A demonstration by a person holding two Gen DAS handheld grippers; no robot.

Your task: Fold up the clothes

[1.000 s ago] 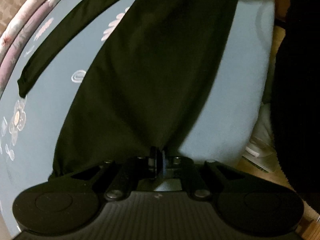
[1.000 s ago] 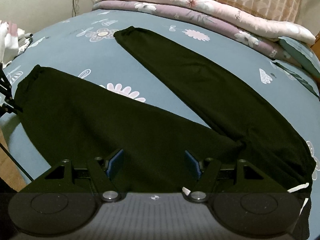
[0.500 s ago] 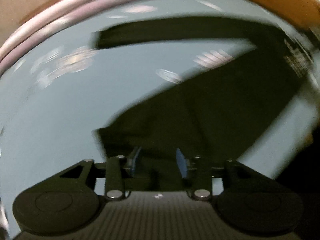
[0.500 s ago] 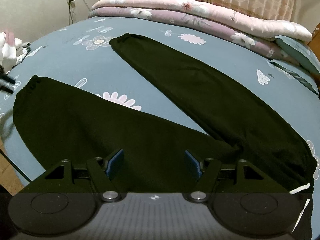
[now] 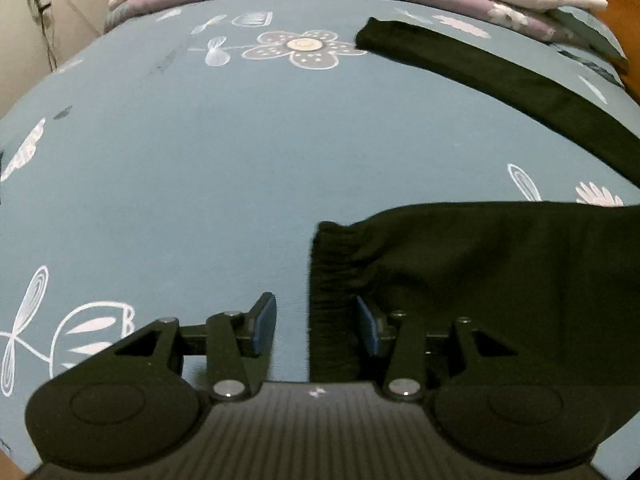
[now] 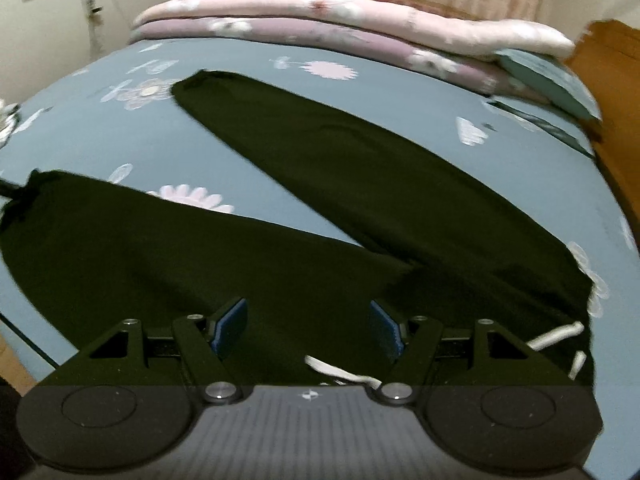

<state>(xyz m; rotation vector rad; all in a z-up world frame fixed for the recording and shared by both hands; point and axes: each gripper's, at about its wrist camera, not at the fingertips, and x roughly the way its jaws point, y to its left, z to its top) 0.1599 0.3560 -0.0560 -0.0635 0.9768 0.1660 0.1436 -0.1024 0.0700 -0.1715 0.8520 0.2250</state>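
Black trousers (image 6: 304,216), soft matte knit, are lying spread in a V on a blue bedsheet (image 5: 168,168) printed with white flowers. Left claw (image 5: 316,322) is hovering wide apart, straddling the ribbed, gathered cuff (image 5: 332,276) of the nearer leg; the cuff is sitting just inside its right pad. Right claw (image 6: 308,326) is gaping wide over the waist end, a white drawstring (image 6: 340,374) lying just below its pads. Folded pink and lilac quilts (image 6: 320,24) are lying far ahead of both claws.

Your left wrist view sits low at a cuff (image 5: 336,280), your right above the waist, both facing the quilts (image 6: 340,20) across the bed (image 5: 180,160).
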